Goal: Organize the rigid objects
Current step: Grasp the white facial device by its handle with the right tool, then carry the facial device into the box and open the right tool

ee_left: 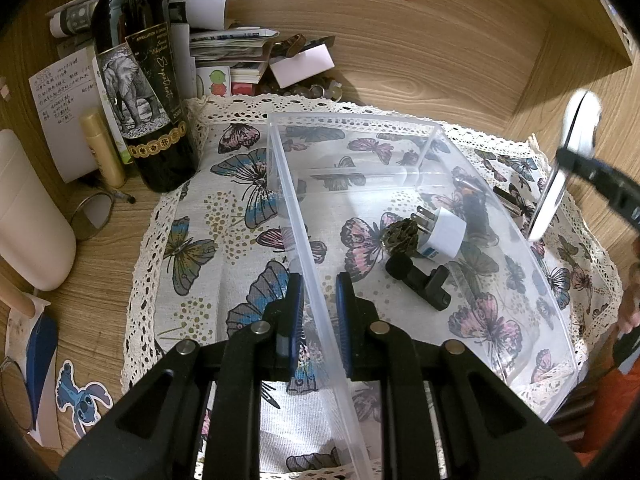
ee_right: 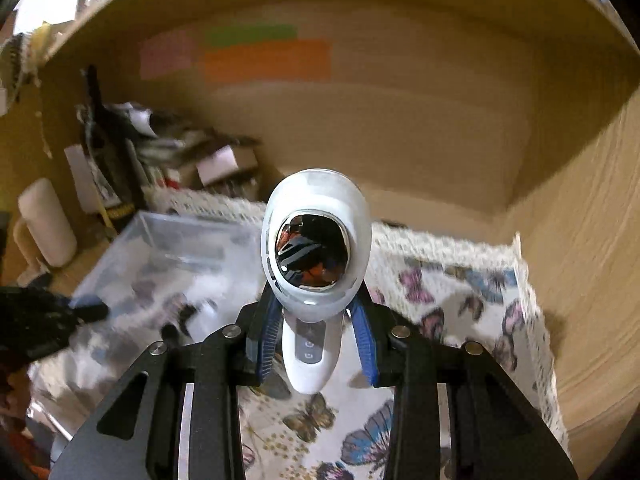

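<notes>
A clear plastic bin point(ee_left: 516, 236) lies on a butterfly cloth point(ee_left: 224, 248). Inside it are a white plug adapter point(ee_left: 442, 232), a black clip-like gadget point(ee_left: 420, 280) and a small brown ornament point(ee_left: 400, 232). My left gripper point(ee_left: 319, 312) has its blue fingers on either side of the bin's near wall, closed on it. My right gripper point(ee_right: 316, 344) is shut on a white handheld device with a round mirrored face point(ee_right: 316, 248), held above the cloth to the right of the bin point(ee_right: 168, 264). The device also shows at the right edge of the left wrist view point(ee_left: 560, 172).
A dark wine bottle point(ee_left: 140, 80), a gold tube point(ee_left: 102, 148), a white container point(ee_left: 28, 216), notes and stacked papers point(ee_left: 224, 40) crowd the back left. A small round mirror point(ee_left: 92, 216) lies by the cloth. Wooden walls point(ee_right: 580, 240) enclose the back and right.
</notes>
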A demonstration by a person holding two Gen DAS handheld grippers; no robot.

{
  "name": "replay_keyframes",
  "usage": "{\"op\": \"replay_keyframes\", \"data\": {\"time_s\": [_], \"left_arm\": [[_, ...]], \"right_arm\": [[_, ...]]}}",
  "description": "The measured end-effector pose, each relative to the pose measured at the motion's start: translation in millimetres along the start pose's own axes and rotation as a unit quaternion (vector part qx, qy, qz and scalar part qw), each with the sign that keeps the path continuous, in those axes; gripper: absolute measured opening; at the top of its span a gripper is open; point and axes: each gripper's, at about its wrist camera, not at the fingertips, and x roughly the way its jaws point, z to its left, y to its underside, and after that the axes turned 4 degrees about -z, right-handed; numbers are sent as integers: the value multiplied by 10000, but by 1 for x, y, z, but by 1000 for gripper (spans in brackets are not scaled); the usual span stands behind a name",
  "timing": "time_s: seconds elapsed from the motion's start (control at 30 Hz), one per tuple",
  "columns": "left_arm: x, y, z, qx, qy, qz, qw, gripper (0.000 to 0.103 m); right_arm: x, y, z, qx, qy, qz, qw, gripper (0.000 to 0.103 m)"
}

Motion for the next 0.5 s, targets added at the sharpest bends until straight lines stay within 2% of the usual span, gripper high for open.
{"op": "replay_keyframes", "data": {"time_s": [0.2, 0.37, 0.5], "left_arm": [[0, 0, 0, 2, 0, -1, 10000, 16], [0, 0, 0, 4, 3, -1, 10000, 16], [0, 0, 0, 0, 1, -4, 10000, 16]], "right_arm": [[-16, -22, 23, -160, -381, -399, 9983, 31], [-18, -30, 44, -333, -753, -493, 9954, 31], [-15, -30, 63, -529, -1020, -400, 9926, 31]]}}
